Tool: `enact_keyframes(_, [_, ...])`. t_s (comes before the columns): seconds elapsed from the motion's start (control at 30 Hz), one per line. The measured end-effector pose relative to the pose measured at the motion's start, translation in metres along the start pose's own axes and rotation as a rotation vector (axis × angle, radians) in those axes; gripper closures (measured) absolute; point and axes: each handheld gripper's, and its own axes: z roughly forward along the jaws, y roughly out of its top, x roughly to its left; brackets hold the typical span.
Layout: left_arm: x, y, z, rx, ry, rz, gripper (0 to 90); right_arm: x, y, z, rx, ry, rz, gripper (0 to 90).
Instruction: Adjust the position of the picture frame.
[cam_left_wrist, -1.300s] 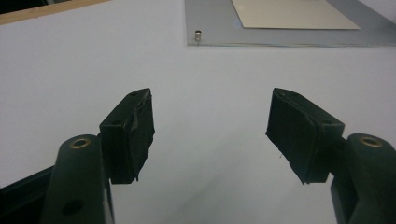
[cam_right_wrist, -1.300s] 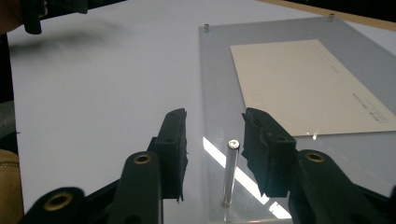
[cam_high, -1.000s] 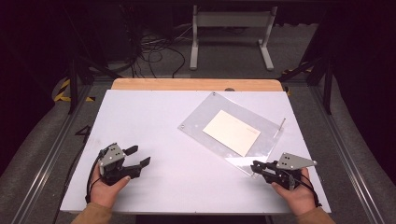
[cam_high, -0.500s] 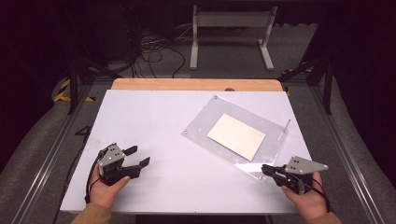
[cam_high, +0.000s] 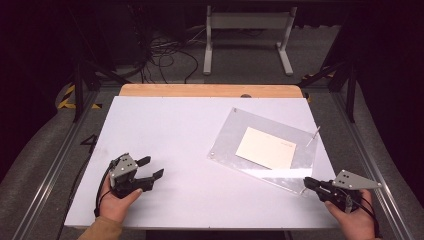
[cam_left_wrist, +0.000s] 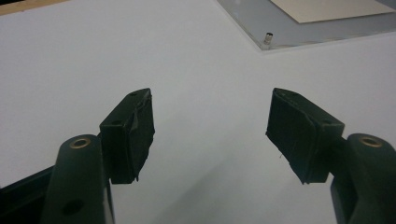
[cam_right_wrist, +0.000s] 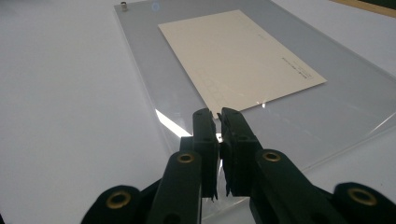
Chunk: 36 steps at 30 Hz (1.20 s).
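While the left gripper rests wide open, the right gripper, jaws closed and empty, has withdrawn from the acrylic frame, suggesting repositioning.

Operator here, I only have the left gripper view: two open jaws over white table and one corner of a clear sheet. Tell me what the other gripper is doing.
Observer: The right gripper sits at the near right corner of the clear acrylic sheet, jaws nearly together, with the sheet's corner edge between them.
Operator: Say what lies on that sheet.
Observer: A cream card lies flat on it, with a line of small print along one edge.
Operator: Report where my own gripper sits on the table.
Observer: The left gripper rests near the front left of the white table, well apart from the sheet.
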Motion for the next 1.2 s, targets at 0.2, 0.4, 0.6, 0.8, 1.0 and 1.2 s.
enact_keyframes(0.2, [-0.019,0.023,0.024,0.047,-0.09,0.041,46.4,-0.002,-0.003,-0.001,-0.034,-0.01,0.043,73.4])
enact_keyframes(0.4, [-0.037,0.052,0.062,0.082,-0.18,0.088,51.7,0.0,-0.003,-0.003,-0.082,-0.024,0.04,58.6])
enact_keyframes(0.6, [-0.05,0.073,0.106,0.183,-0.229,0.149,51.2,-0.001,-0.006,-0.003,-0.097,-0.02,0.05,58.2])
enact_keyframes(0.8, [-0.053,0.085,0.129,0.216,-0.238,0.16,52.4,-0.001,-0.008,-0.006,-0.111,-0.021,0.056,58.5])
enact_keyframes(1.0, [-0.051,0.089,0.147,0.221,-0.248,0.15,58.7,-0.001,-0.009,-0.007,-0.115,-0.021,0.057,59.4])
enact_keyframes(1.2, [-0.047,0.09,0.16,0.228,-0.264,0.138,65.3,0.0,-0.01,-0.008,-0.118,-0.02,0.061,59.7])
